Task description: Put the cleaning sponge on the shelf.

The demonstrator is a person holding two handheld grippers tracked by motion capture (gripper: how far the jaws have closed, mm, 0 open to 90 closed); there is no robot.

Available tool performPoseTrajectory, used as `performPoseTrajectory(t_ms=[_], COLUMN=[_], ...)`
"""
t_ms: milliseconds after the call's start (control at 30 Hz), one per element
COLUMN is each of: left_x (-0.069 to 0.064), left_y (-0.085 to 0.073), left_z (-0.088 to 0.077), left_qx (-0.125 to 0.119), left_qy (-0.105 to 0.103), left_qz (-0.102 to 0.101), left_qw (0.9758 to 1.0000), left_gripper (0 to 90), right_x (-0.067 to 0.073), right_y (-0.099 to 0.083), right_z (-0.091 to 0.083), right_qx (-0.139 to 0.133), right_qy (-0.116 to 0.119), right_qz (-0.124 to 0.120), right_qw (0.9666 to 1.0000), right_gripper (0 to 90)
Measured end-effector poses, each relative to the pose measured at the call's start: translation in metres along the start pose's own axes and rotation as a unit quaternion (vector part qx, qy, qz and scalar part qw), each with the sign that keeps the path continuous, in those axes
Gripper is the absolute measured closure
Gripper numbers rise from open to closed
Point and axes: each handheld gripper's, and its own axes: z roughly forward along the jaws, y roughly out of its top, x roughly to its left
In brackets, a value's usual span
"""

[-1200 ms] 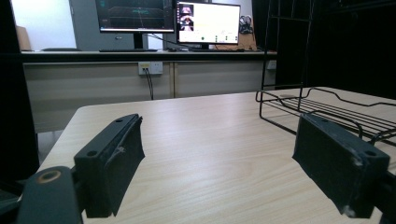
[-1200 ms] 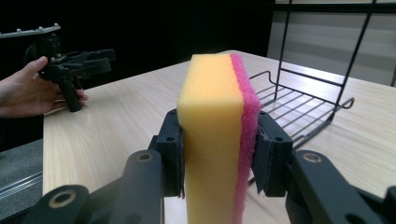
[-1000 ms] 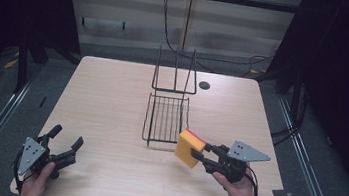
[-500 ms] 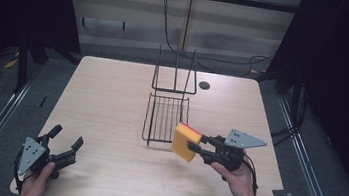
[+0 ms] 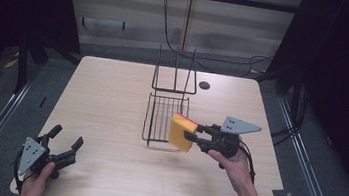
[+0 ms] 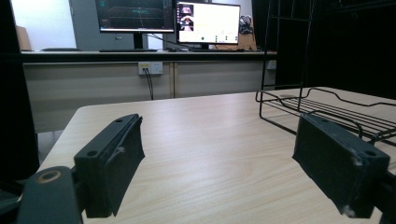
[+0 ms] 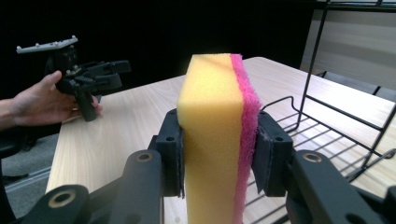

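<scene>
The right gripper [image 5: 192,133] clamps a yellow and pink sponge [image 5: 182,132] upright, just over the near right edge of the wire rack [image 5: 162,119]. The left gripper [image 5: 66,148] rests near the table [image 5: 112,95] corner, well apart, jaws spread and empty. The soft sponge could catch on the rack's rim wire and twist out of the clamp, or land on the table instead.
</scene>
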Motion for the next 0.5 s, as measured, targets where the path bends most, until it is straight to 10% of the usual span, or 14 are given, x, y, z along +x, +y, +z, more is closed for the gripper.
performPoseTrajectory(t_ms=[500], left_x=[0.0], left_y=[0.0], left_z=[0.0], left_qx=[0.001], left_qy=[-0.001], left_qz=[-0.004], left_qw=[1.0], left_gripper=[15.6], right_x=[-0.02], right_y=[0.007], right_z=[0.028], right_qx=[0.005], right_qy=[0.049], right_qz=[0.007], right_qw=[0.9988], right_gripper=[60.1])
